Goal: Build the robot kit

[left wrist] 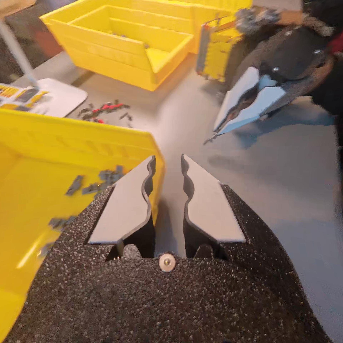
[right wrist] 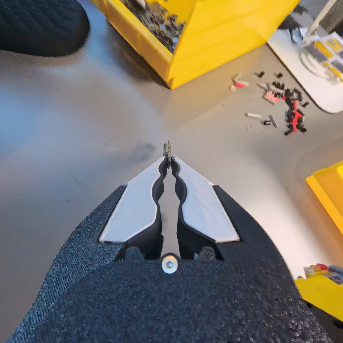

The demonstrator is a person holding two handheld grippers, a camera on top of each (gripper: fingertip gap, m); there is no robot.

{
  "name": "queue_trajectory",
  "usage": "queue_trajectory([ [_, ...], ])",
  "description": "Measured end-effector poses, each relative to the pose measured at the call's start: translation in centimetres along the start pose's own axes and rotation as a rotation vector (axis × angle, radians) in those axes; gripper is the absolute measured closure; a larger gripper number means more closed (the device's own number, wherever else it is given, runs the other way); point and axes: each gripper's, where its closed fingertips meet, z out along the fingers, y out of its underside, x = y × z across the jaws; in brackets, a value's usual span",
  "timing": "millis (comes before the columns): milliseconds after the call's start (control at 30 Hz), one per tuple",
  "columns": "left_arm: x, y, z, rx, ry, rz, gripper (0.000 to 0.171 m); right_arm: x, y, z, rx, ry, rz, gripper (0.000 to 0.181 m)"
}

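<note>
My left gripper (left wrist: 168, 157) is open with nothing between its fingers, beside the right corner of a yellow bin (left wrist: 55, 148) that holds several small grey pieces (left wrist: 104, 178). My right gripper (right wrist: 168, 157) is shut on a small thin grey piece (right wrist: 168, 148) that sticks out past the fingertips, above the grey table (right wrist: 92, 111). The right gripper also shows in the left wrist view (left wrist: 216, 132), at the upper right, with the thin grey piece (left wrist: 209, 140) at its tip.
A large yellow bin (left wrist: 118, 46) stands at the back. A pile of small black and red pieces (right wrist: 291, 109) lies on the table next to a white board (right wrist: 289, 55). Another yellow bin (right wrist: 185, 37) holds dark pieces. More yellow bins (right wrist: 326, 194) sit at the right.
</note>
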Motion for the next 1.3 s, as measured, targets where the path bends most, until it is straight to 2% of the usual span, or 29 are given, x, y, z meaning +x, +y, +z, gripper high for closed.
queue_trajectory([
  [67, -3.2, 0.9, -0.3, -0.107, -0.142, -0.005, 0.147, 1.0, 1.0, 0.8, -0.047, 0.058, 0.031, 0.17],
  [167, -5.5, 2.5, 0.1, -0.272, -0.216, -0.011, 0.147, 2.0, 0.2, 0.7, -0.004, 0.127, 0.028, 0.163],
  [367, -7.1, 6.5, 2.1, -0.552, -0.191, 0.011, 0.149, 1.4, -3.1, -1.7, 0.203, 0.103, 0.013, 0.162],
  [500, -7.4, 7.9, 2.5, -0.621, -0.169, 0.019, 0.162, 1.0, -2.8, -2.8, 0.242, 0.091, 0.02, 0.163],
  [567, -7.4, 7.5, 2.4, -0.598, -0.167, 0.037, 0.171, 0.9, -2.4, -3.2, 0.256, 0.085, 0.036, 0.163],
  [733, -5.8, 4.4, 1.0, -0.452, -0.157, 0.085, 0.171, 0.6, -2.3, -3.9, 0.311, 0.06, 0.097, 0.163],
  [867, 0.9, 1.5, 1.0, -0.303, 0.045, 0.131, 0.17, 0.6, -2.7, -3.8, 0.339, 0.056, 0.109, 0.163],
  [967, 5.1, 1.7, 2.3, -0.264, 0.129, 0.186, 0.171, 0.6, -2.9, -3.4, 0.335, 0.06, 0.103, 0.162],
  [1067, 7.5, 2.9, 4.4, -0.261, 0.149, 0.208, 0.171, 0.6, -3.0, -3.2, 0.319, 0.077, 0.077, 0.162],
  [1167, 7.8, 4.0, 5.7, -0.251, 0.15, 0.179, 0.165, 0.6, -2.9, -3.2, 0.303, 0.093, 0.061, 0.162],
  [1233, 6.3, 2.7, 5.0, -0.174, 0.115, 0.132, 0.159, 0.6, -3.0, -3.7, 0.312, 0.104, 0.058, 0.162],
  [1300, 2.8, 0.5, 3.4, -0.075, 0.02, 0.057, 0.158, 0.5, -3.2, -4.3, 0.343, 0.091, 0.082, 0.162],
])
